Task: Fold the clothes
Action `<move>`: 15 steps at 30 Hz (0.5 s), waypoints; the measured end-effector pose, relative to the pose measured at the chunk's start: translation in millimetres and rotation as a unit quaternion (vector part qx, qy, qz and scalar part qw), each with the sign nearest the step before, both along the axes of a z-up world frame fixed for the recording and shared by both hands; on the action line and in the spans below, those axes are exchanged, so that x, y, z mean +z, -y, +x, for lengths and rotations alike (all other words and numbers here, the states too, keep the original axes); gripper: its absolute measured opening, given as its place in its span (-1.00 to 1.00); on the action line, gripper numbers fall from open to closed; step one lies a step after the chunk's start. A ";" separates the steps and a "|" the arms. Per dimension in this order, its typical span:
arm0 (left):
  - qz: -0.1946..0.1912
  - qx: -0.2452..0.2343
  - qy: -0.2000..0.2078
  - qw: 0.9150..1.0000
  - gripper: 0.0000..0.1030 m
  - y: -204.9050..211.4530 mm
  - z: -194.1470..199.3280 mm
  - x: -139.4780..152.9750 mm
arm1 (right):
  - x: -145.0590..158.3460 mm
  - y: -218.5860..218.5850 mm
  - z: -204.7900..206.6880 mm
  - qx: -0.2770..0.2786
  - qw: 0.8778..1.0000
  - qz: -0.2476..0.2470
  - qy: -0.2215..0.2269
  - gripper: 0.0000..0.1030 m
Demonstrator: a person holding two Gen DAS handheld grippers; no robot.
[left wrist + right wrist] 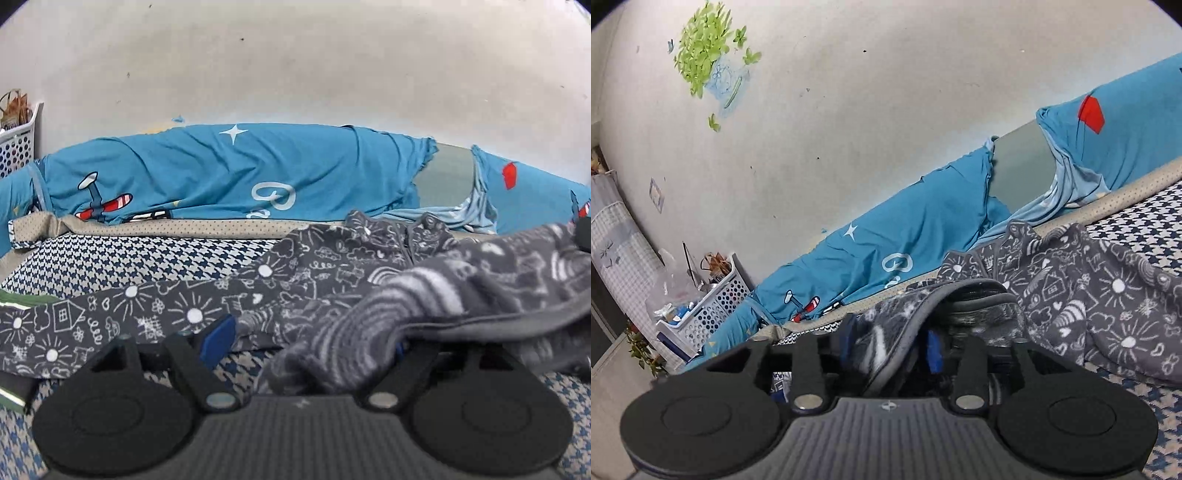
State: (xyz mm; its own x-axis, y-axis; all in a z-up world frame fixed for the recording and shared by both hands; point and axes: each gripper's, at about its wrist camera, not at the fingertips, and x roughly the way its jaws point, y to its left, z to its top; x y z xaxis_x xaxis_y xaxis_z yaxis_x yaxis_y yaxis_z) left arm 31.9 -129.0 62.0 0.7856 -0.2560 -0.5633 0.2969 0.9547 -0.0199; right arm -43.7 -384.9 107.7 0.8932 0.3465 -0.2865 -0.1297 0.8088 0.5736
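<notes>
The garment (325,280) is dark grey, printed all over with white doodles: suns, houses, clouds, rainbows and flowers; its turned-over part shows a fuzzier, paler grey version of the print. It lies on a bedspread (122,258) in navy and white houndstooth, edged along the far side by a beige band (207,227) with small dark dots. Behind, the pillows (229,173) are teal blue with a white star, white lettering, and red-and-white striped aeroplanes. The wall (886,110) is off-white with a green leaf sticker (701,48). The basket (713,314) is white, perforated.
</notes>
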 end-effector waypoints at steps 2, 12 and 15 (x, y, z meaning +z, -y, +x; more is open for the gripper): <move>-0.019 0.013 -0.015 1.000 0.52 -5.1 12.1 -2.0 | -0.2 3.8 -1.7 -0.011 1.000 0.007 0.005 0.00; -0.091 0.058 -0.080 0.991 0.52 -16.1 57.5 -9.7 | 2.6 7.1 -6.6 -0.043 0.999 -0.029 0.011 0.12; -0.099 0.065 -0.087 0.989 0.52 -15.8 64.0 -10.6 | 5.8 -6.1 -13.1 -0.025 0.997 -0.069 0.013 0.12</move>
State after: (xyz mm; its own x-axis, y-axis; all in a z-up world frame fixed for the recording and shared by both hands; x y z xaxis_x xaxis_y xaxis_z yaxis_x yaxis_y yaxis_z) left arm 95.8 -113.1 51.4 0.7145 -0.2783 -0.6419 0.1474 0.9567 -0.2508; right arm -56.8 -378.9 113.6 0.9162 0.2607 -0.3043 -0.1018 0.8860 0.4524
